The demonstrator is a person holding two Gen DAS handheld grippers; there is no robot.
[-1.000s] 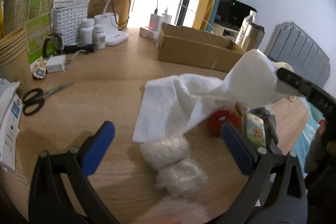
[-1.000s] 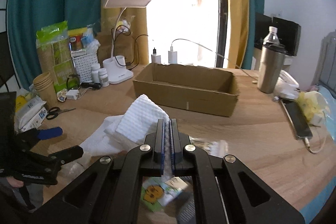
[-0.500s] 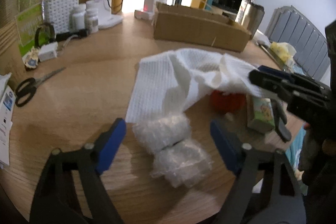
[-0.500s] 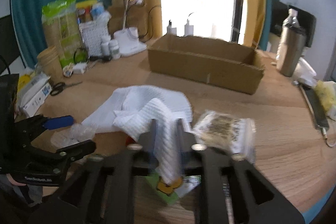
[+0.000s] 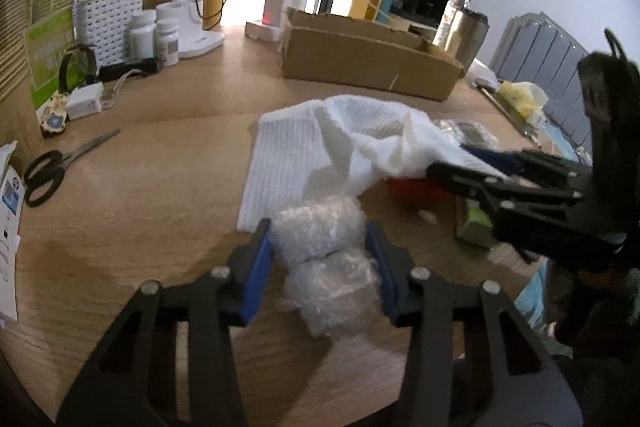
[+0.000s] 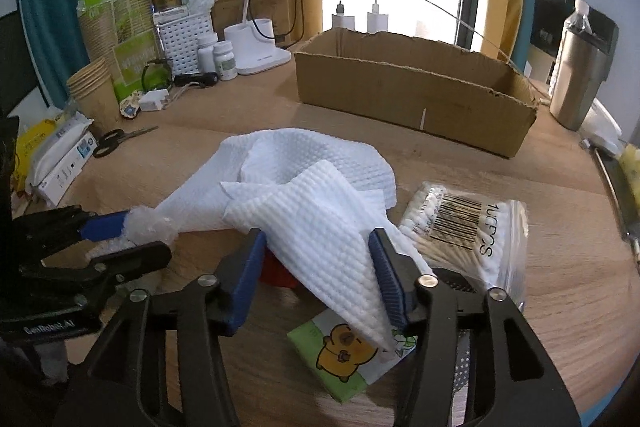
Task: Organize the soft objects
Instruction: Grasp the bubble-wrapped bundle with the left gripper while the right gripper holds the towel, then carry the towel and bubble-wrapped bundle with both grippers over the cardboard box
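A white waffle towel [image 6: 308, 195] lies crumpled on the wooden table, also in the left wrist view [image 5: 328, 147]. My right gripper [image 6: 318, 251] is open, its jaws on either side of the towel's near fold. A roll of clear bubble wrap [image 5: 324, 251] lies in front of the towel. My left gripper [image 5: 318, 251] has its jaws close on both sides of the bubble wrap. It also shows in the right wrist view [image 6: 120, 239] with the bubble wrap [image 6: 150, 225] at its tips. A red object [image 6: 276, 273] lies partly under the towel.
An open cardboard box [image 6: 412, 87] stands behind the towel. A bag of cotton swabs [image 6: 464, 227] and a green tissue pack [image 6: 352, 351] lie on the right. Scissors [image 5: 52, 167], bottles, a white basket [image 5: 108, 15] and paper cups crowd the left. A steel tumbler [image 6: 580, 75] stands far right.
My right gripper lowered the towel onto the table and opened. My left gripper moved forward and narrowed around the bubble wrap.
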